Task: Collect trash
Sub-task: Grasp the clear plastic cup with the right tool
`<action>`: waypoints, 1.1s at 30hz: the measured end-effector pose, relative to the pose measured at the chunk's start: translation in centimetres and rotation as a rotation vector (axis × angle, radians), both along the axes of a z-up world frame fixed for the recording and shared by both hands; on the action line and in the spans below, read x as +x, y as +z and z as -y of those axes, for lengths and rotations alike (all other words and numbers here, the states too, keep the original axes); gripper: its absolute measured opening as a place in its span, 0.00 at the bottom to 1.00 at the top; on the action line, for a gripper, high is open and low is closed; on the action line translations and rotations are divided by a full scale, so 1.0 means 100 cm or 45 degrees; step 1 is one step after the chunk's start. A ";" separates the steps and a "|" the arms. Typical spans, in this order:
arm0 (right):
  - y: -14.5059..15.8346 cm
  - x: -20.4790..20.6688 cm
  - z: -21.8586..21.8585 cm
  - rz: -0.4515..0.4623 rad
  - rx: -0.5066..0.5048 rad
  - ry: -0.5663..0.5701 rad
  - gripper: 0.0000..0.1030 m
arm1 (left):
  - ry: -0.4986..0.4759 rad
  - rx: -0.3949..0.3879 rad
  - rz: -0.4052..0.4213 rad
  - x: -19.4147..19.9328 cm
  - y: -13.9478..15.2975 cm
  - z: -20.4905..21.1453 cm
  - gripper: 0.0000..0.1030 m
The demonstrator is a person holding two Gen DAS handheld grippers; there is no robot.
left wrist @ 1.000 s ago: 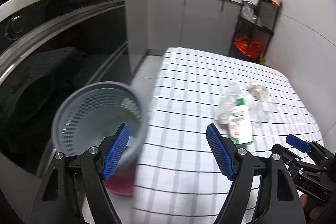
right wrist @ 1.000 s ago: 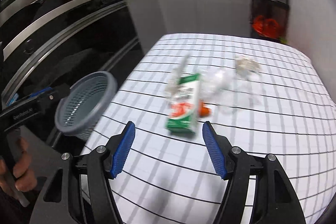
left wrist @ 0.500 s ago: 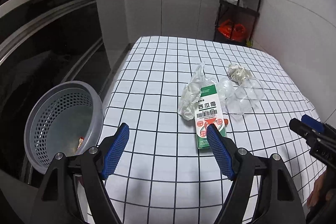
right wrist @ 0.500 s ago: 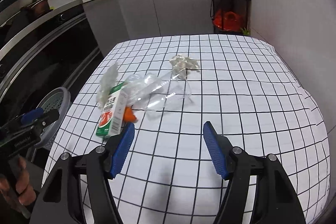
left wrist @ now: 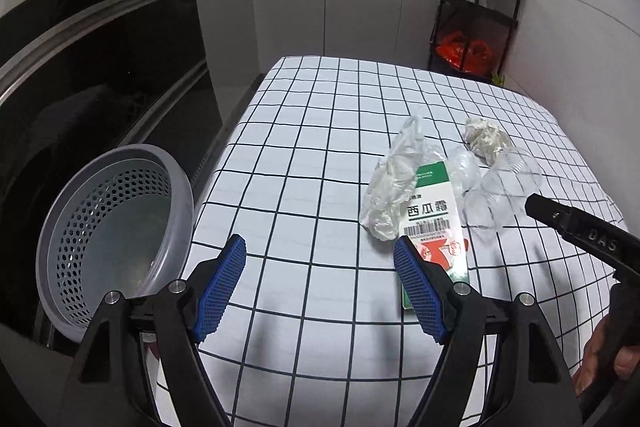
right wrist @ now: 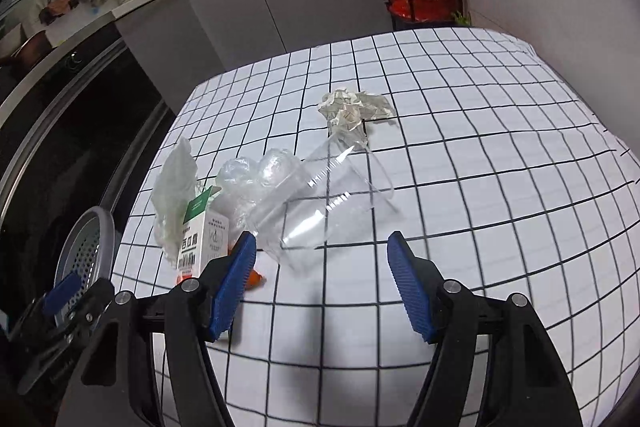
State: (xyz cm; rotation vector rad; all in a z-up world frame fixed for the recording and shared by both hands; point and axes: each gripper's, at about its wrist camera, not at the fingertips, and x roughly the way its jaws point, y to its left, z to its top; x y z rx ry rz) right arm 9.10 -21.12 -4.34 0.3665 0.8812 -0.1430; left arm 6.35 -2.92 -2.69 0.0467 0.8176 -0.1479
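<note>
The trash is lying mid-bench on the checked cloth — a green carton [left wrist: 434, 223], a crumpled bag [left wrist: 394, 183] touching it, a clear cup [right wrist: 320, 203] and a paper wad [right wrist: 352, 109]. I'm holding the left gripper [left wrist: 320, 283] and right gripper [right wrist: 322, 279] with jaws spread wide, gripping nothing — a grey basket [left wrist: 112, 239] is sitting off the bench's left edge.

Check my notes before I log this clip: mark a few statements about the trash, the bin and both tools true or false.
1. Both tools are open and empty. True: left tool, right tool.
2. The carton is in the bin. False: it lies on the table.
3. The clear cup lies on its side. True.
4. The crumpled paper is held by the right tool. False: it rests on the table.
</note>
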 end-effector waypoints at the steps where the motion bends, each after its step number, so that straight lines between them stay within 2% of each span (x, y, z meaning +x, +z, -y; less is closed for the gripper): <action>1: -0.001 0.004 -0.001 -0.008 0.007 -0.010 0.65 | 0.010 -0.002 0.001 0.002 -0.001 -0.002 0.72; 8: -0.007 0.025 -0.003 -0.023 0.041 -0.151 0.70 | 0.052 0.012 0.030 0.008 0.000 -0.011 0.72; 13: -0.015 0.037 -0.003 -0.053 0.050 -0.243 0.72 | 0.050 -0.002 0.010 0.010 -0.002 -0.013 0.72; 19: -0.024 0.046 -0.006 -0.084 0.007 -0.268 0.73 | 0.051 0.012 0.013 0.008 -0.004 -0.015 0.72; 25: -0.036 0.051 0.002 -0.090 0.095 -0.221 0.72 | 0.051 0.014 0.007 0.007 -0.006 -0.014 0.72; 28: -0.035 0.052 0.002 -0.081 0.086 -0.168 0.59 | 0.039 0.018 0.005 0.006 -0.006 -0.010 0.72; 33: -0.032 0.043 0.004 -0.056 0.082 -0.111 0.54 | 0.007 0.012 -0.012 0.004 -0.011 0.000 0.72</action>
